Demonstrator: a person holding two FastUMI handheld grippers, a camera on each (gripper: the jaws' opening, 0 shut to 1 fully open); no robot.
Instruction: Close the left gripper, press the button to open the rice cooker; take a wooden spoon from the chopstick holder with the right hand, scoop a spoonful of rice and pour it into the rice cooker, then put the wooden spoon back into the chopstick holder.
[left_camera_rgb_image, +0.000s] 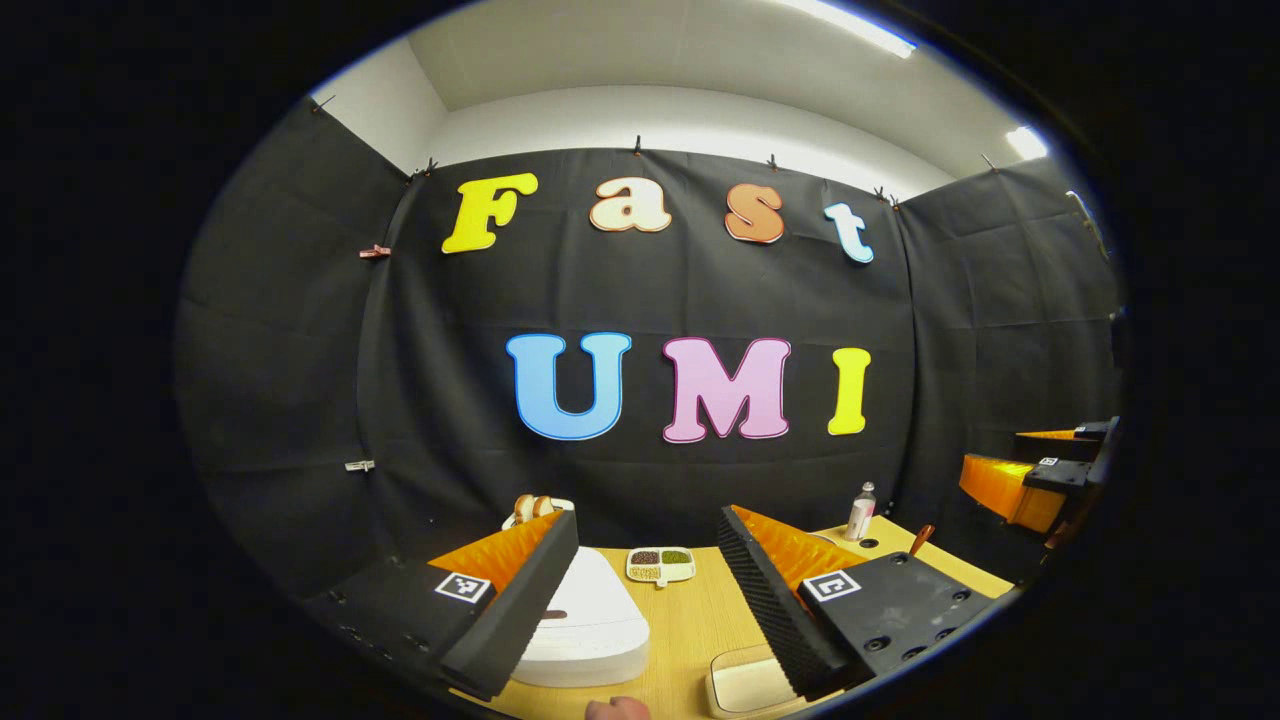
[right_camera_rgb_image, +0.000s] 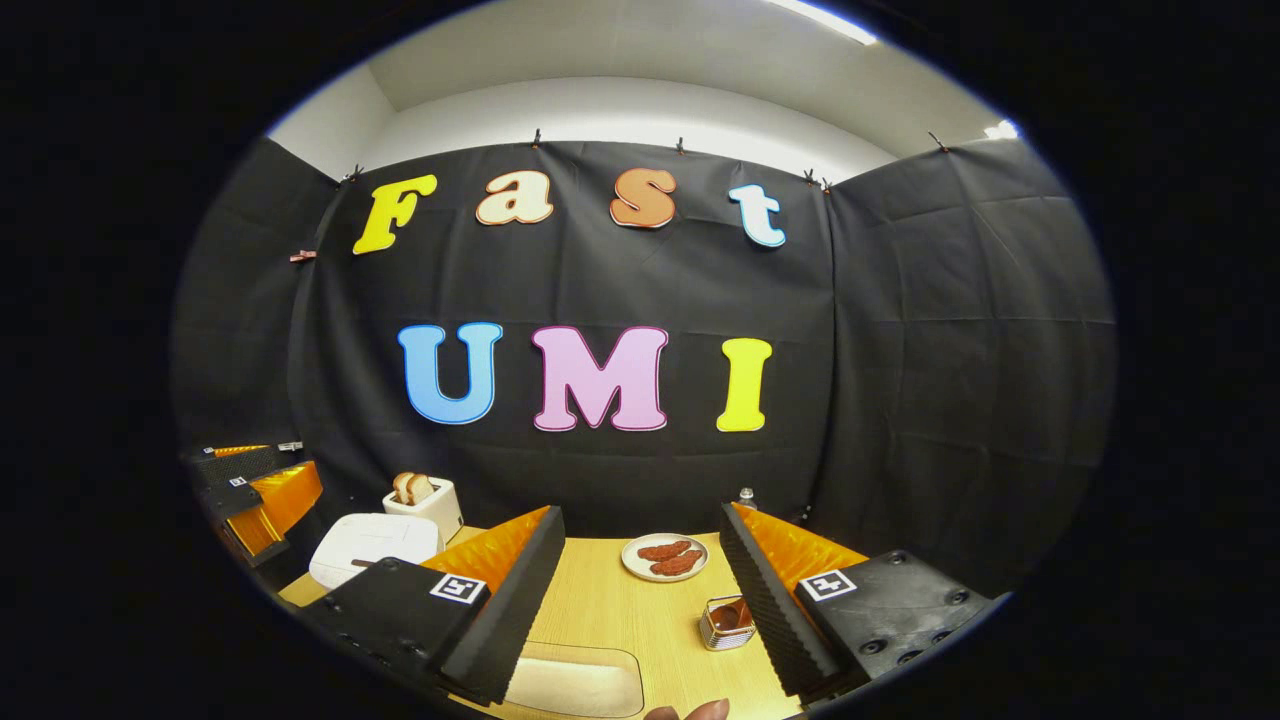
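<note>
Grippers: we count two; left gripper (left_camera_rgb_image: 640, 590) and right gripper (right_camera_rgb_image: 640, 590), fingers apart, gripping nothing.
Cookers: we see one white closed rice cooker (left_camera_rgb_image: 590, 620).
Toasters: one white toaster (right_camera_rgb_image: 430, 505), two slices.

Rice cooker (left_camera_rgb_image: 590, 625) partly behind finger; tray (right_camera_rgb_image: 575, 680) cut by bottom edge.

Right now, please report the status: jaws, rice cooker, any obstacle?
Left gripper and right gripper: jaws open, holding nothing. Rice cooker lid shut, button not yet pressed. Table ahead, nothing blocking the cooker.
</note>
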